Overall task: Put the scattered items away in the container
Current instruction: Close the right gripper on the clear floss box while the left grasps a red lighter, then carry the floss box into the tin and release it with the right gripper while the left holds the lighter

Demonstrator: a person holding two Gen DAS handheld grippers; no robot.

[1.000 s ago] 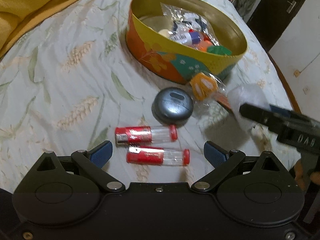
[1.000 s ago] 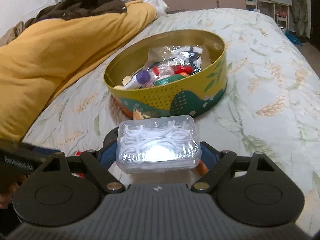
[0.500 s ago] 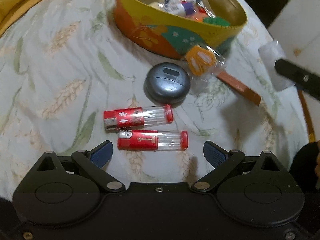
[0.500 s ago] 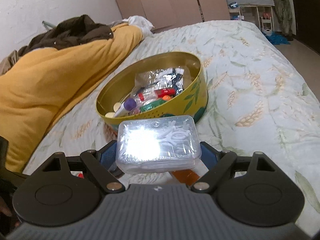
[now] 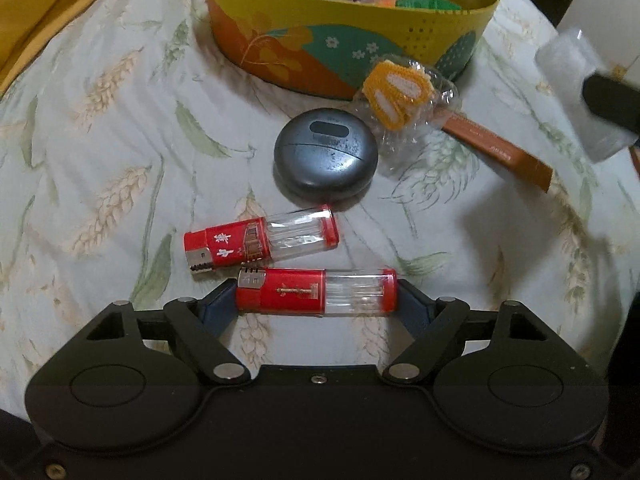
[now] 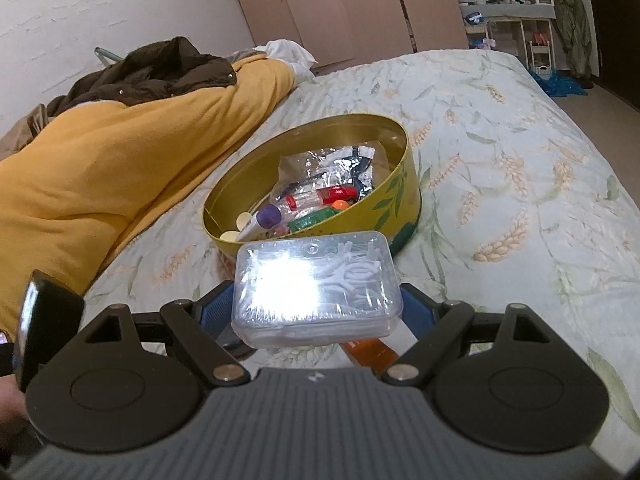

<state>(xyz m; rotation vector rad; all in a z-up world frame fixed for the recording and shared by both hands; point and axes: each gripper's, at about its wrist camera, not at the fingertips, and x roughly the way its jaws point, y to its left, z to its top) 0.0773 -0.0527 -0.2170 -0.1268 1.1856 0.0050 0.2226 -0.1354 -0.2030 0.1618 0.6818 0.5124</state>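
Note:
My left gripper (image 5: 316,300) points down over two red lighters on the bedspread. Its jaws are closing, and the blue pads meet both ends of the near lighter (image 5: 316,292). The second lighter (image 5: 260,240) lies just beyond. Past them lie a grey round case (image 5: 326,156), a yellow knitted piece in a clear bag (image 5: 400,92) and an orange-brown strip (image 5: 496,148). The oval tin (image 5: 320,52) holds several small items. My right gripper (image 6: 316,300) is shut on a clear box of floss picks (image 6: 316,292), held above the bed in front of the tin (image 6: 400,196).
A yellow blanket (image 6: 120,176) with a brown jacket (image 6: 160,68) on it runs along the left of the bed. Wardrobe doors (image 6: 340,4) stand behind. The bedspread (image 6: 520,152) stretches wide to the tin's right, with floor beyond its far edge.
My left gripper has come down and closer to the lighters, and its jaws have narrowed around the near one. The right gripper has lifted the floss box slightly and shifted sideways.

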